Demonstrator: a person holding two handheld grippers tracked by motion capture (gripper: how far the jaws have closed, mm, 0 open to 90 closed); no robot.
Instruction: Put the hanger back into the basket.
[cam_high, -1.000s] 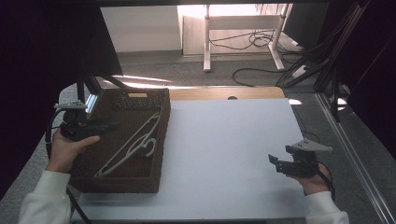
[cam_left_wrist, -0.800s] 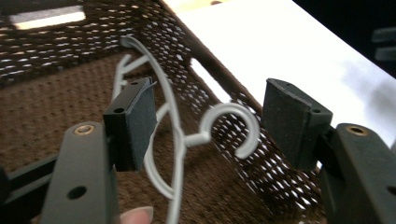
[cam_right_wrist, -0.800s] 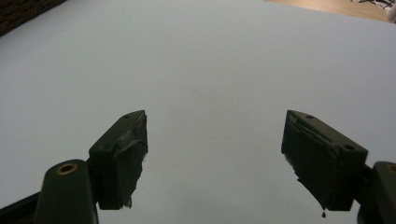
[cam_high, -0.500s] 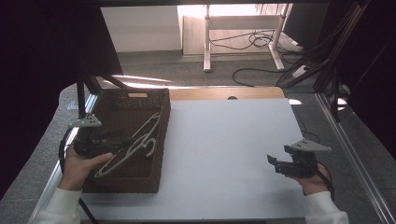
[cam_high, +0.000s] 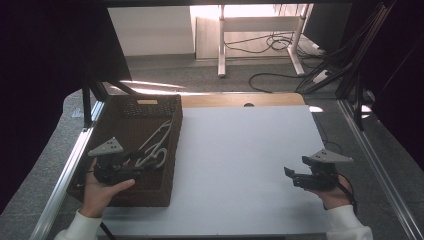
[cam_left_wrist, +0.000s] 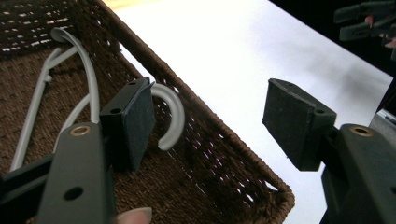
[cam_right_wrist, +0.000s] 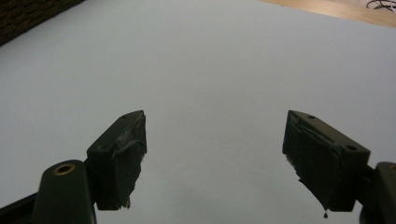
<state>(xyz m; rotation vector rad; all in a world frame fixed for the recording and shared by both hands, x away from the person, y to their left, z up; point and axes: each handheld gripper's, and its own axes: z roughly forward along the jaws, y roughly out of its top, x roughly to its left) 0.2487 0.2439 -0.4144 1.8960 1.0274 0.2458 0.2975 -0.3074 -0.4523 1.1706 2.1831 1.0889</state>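
Note:
A brown wicker basket (cam_high: 174, 135) stands at the left of the white table (cam_high: 240, 160). Pale grey hangers (cam_high: 155, 145) lie inside it. My left gripper (cam_high: 142, 165) hovers low over the basket's near part, pointing right. Its jaws have just been opening and stand open. In the left gripper view (cam_left_wrist: 210, 121) a hanger's hook (cam_left_wrist: 173, 112) curves just beside the left pad (cam_left_wrist: 140, 121), untouched, and the basket's rim (cam_left_wrist: 224, 140) runs beneath the gap. My right gripper (cam_high: 291, 176) is held over the table's right side, open with nothing in it (cam_right_wrist: 215, 158).
A dark metal frame post (cam_high: 87, 100) rises at the basket's far left corner. A metal rail (cam_high: 370, 150) borders the table's right side. The basket's corner (cam_right_wrist: 28, 14) shows far off in the right gripper view. The right gripper (cam_left_wrist: 364, 21) shows distantly in the left gripper view.
My left gripper has moved right and toward the person, sinking lower over the basket's near part. The right gripper has stayed put.

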